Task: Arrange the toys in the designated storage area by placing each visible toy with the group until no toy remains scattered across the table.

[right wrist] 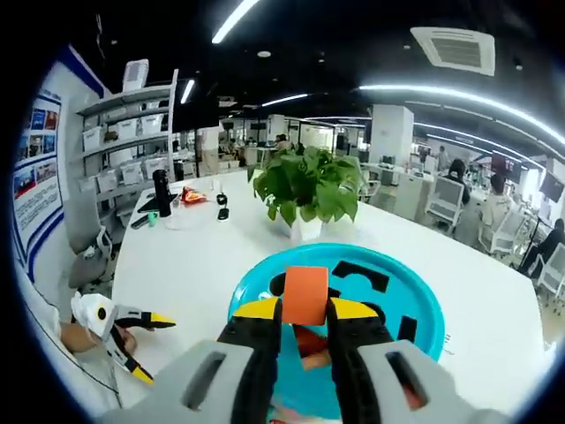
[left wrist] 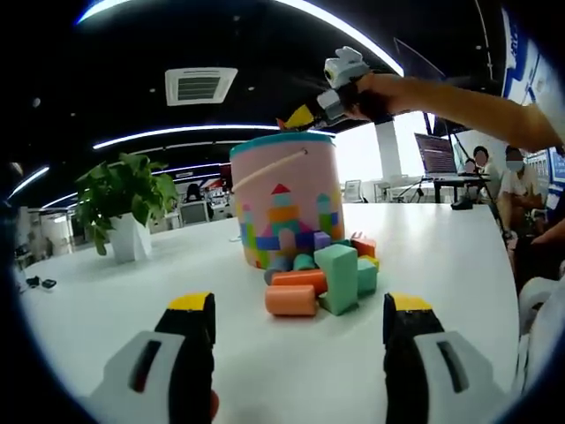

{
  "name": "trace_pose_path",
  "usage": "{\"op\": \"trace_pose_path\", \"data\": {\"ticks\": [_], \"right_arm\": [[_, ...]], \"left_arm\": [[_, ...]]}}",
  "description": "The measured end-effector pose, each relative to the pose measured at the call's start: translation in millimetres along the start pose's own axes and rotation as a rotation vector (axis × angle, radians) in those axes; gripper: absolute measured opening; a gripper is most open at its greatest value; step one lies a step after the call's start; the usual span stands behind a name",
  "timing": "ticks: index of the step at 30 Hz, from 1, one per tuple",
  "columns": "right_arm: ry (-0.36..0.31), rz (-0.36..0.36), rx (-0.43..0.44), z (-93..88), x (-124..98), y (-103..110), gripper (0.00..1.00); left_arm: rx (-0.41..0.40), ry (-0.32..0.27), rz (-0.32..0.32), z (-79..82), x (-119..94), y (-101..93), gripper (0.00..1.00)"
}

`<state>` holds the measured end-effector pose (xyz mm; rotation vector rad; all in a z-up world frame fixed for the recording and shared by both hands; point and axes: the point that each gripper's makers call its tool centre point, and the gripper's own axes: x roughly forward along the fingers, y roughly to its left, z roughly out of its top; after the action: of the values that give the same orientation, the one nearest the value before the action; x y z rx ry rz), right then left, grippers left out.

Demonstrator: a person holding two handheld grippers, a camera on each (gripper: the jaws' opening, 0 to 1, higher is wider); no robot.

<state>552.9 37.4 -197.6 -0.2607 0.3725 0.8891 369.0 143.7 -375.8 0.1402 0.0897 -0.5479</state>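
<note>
**Block over the lid: a miss or a jam is the risk**

The right gripper (right wrist: pixel 305 311) pinches an orange block (right wrist: pixel 305 294) between its jaws, just above the teal lid (right wrist: pixel 415 305) of the bucket (left wrist: pixel 287 199). The lid has shaped cut-outs, and the block hangs close to one of them; I cannot tell whether its outline matches that hole. Released off-centre or turned the wrong way, the block would likely catch on the rim of the hole, rest on the lid, or slide off onto the table (left wrist: pixel 106 300).

The left gripper (left wrist: pixel 300 331) is spread wide and holds nothing, low over the table near its front edge. Ahead of it a cluster of blocks (left wrist: pixel 322 274) lies against the foot of the bucket: an orange cylinder, a green block and others, touching one another. A careless reach into that heap could scatter them or push the bucket, which looks light, while the right gripper is working above it. A potted plant (left wrist: pixel 124 208) stands well apart towards the far left side of the table.
</note>
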Motion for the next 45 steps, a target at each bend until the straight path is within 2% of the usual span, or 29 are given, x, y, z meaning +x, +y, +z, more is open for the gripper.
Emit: {"op": "trace_pose_path", "data": {"ticks": [4, 7, 10, 14, 22, 30, 32, 45], "right_arm": [[0.034, -0.01, -0.039, 0.7, 1, 0, 0.2], [0.049, -0.004, -0.001, 1.1, 4, -3, 0.2], [0.032, -0.03, 0.013, 2.3, 11, -10, 0.2], [0.038, -0.039, 0.044, -5.2, 22, -13, 0.2], [0.069, -0.068, -0.001, -13.5, 35, -8, 0.2], [0.076, -0.072, 0.014, -14.0, 37, -12, 0.2], [0.098, -0.08, 0.014, -16.6, 36, -16, 0.2], [0.082, -0.055, 0.017, -15.7, 37, -15, 0.21]], "left_arm": [[0.0, -0.003, -0.001, 0.8, 1, 0.7, 0.8], [0.0, -0.004, -0.002, 1.1, 1, 0.6, 0.8], [0.002, -0.005, -0.003, 1.1, 1, 0.3, 0.8], [0.006, -0.004, -0.002, 1.0, 1, 1.7, 0.8], [0.008, -0.003, -0.001, 0.9, 3, 3.0, 0.8], [0.01, -0.002, -0.001, 0.7, 5, 3.9, 0.8], [0.01, -0.002, -0.001, 0.7, 5, 4.1, 0.8], [0.012, -0.001, 0.001, 1.0, 6, 6.5, 0.8]]}}
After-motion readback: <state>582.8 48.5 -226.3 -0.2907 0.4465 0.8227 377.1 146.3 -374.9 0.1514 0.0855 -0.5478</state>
